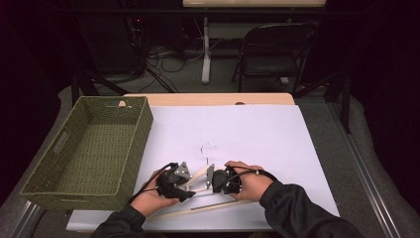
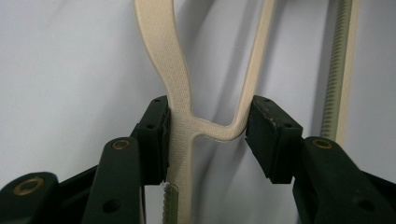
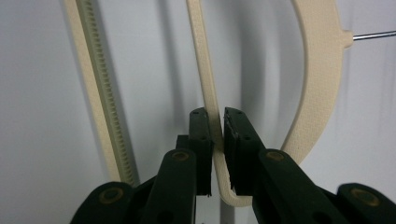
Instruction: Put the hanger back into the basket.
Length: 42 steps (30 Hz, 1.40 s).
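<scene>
A cream plastic clothes hanger [image 1: 198, 174] with a metal hook [image 1: 207, 148] lies flat on the white sheet near the table's front. My left gripper [image 1: 190, 188] is on its left part. In the left gripper view the gripper [image 2: 208, 135] spans the fork where the thick arm [image 2: 163, 46] meets a thin strut, and both pads touch the plastic. My right gripper [image 1: 208, 182] faces it from the right. In the right gripper view its jaws [image 3: 218, 135] stand almost together on the thin strut [image 3: 205, 70], beside the curved shoulder [image 3: 322, 70].
A green woven basket [image 1: 141, 144] stands at the left of the table with nothing in it. The white sheet [image 1: 257, 129] covers most of the tabletop. A folding chair [image 1: 272, 49] and cables sit on the floor beyond the far edge.
</scene>
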Tool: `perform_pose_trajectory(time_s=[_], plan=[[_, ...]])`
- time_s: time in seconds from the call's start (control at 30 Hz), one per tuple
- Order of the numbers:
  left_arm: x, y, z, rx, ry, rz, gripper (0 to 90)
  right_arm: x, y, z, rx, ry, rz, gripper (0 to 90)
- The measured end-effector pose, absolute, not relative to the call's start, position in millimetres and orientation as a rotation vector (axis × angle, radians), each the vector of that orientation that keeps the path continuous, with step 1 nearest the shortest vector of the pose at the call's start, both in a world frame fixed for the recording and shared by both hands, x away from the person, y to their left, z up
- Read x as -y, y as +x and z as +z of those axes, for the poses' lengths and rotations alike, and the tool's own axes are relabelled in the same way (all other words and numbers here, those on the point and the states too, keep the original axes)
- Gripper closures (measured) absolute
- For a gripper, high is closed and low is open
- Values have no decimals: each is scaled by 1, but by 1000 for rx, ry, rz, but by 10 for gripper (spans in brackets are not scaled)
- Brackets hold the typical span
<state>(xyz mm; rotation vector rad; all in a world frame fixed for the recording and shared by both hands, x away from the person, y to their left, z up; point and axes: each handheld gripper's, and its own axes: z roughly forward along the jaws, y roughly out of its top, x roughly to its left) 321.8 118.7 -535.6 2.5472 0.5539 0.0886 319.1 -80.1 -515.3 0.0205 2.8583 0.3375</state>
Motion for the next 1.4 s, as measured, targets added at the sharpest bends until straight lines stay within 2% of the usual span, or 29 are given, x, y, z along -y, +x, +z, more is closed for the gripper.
perform_pose_trajectory(time_s=[0.27,0.37,0.63,0.87,1.07,1.2,1.4], plan=[[-120,321,-535,-547,2554,107,535,79,319,-516,-2842,35,349,806],[-119,320,-536,-541,2563,113,539,82,323,-516,-2859,105,424,705],[-120,319,-534,-534,2561,126,540,109,341,-493,-2825,414,635,667],[-119,316,-532,-532,2555,142,541,108,358,-501,-2764,557,609,578],[-118,314,-530,-524,2556,157,541,94,366,-513,-2802,575,614,612],[-118,313,-528,-522,2555,162,541,87,367,-515,-2799,573,620,710],[-119,312,-526,-525,2562,169,539,86,362,-509,-2773,530,619,723]])
